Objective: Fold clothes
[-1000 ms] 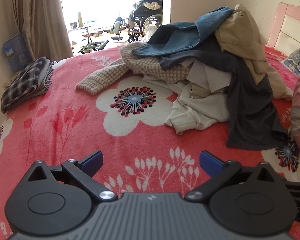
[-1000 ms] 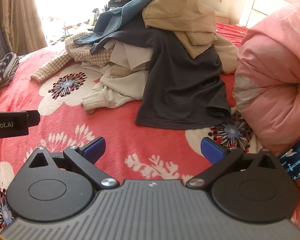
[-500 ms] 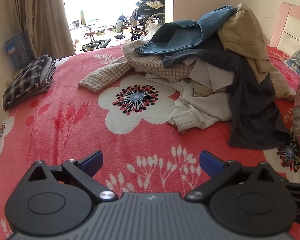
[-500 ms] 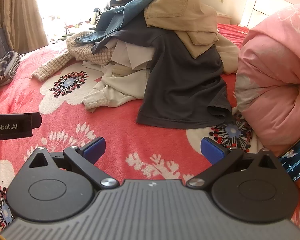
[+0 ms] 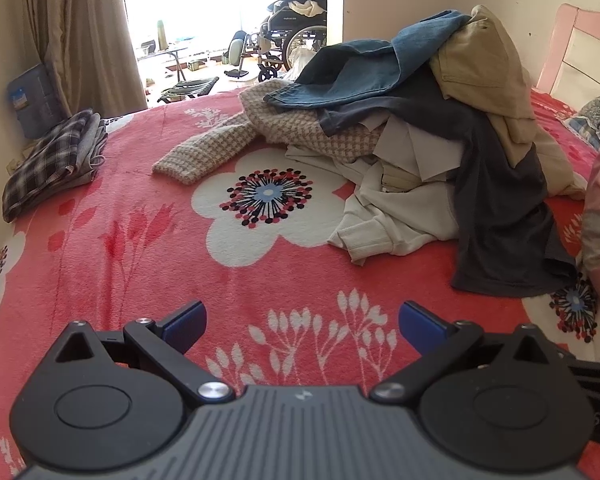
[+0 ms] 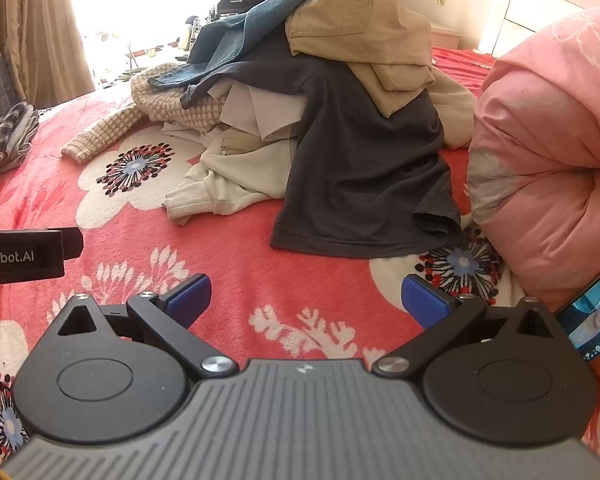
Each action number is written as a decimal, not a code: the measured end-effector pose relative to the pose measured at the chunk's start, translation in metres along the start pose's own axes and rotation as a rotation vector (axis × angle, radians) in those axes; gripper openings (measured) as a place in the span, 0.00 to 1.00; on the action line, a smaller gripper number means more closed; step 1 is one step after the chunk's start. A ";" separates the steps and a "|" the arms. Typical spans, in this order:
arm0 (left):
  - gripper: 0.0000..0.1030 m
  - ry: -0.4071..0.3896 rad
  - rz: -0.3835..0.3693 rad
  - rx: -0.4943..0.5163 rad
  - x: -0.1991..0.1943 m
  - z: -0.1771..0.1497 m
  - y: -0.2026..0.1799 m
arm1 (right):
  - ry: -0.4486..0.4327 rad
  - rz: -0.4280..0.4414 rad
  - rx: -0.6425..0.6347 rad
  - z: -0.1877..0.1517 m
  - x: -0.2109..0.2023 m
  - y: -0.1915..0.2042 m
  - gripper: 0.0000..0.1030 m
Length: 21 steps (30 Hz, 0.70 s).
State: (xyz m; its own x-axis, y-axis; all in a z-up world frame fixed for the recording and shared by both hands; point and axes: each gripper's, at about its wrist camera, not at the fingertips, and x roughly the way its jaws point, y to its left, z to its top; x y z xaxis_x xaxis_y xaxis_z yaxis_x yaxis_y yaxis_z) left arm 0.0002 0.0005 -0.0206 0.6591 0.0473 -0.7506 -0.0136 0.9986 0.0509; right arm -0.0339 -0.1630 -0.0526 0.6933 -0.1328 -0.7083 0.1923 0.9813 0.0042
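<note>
A heap of unfolded clothes (image 5: 432,128) lies on the red flowered bedspread (image 5: 148,248): blue jeans (image 5: 364,72) and tan trousers (image 5: 484,64) on top, a dark grey shirt (image 6: 364,176) hanging down the front, a cream sweatshirt (image 6: 228,184) and a houndstooth sweater (image 5: 228,144) at the left. My left gripper (image 5: 302,322) is open above bare bedspread, short of the heap. My right gripper (image 6: 306,300) is open too, just before the dark shirt's hem. Neither holds anything.
A folded stack with a plaid garment (image 5: 52,160) rests at the bed's far left edge. A pink quilt (image 6: 548,140) bulks at the right, with a phone (image 6: 596,316) beside it. A headboard (image 5: 580,60), curtain (image 5: 80,32) and wheelchair (image 5: 296,28) stand beyond.
Both grippers have crept slightly forward toward the heap. Their jaws stay open and the clothes have not moved.
</note>
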 end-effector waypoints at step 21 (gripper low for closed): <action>1.00 -0.066 -0.003 0.029 0.003 0.014 -0.007 | -0.056 -0.016 -0.004 0.006 -0.002 -0.004 0.99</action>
State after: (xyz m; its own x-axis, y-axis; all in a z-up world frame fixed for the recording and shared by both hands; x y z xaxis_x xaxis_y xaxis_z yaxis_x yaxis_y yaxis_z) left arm 0.0130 -0.0066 -0.0140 0.7076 0.0417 -0.7054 0.0094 0.9976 0.0685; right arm -0.0325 -0.1676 -0.0470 0.7276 -0.1563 -0.6680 0.2016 0.9794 -0.0097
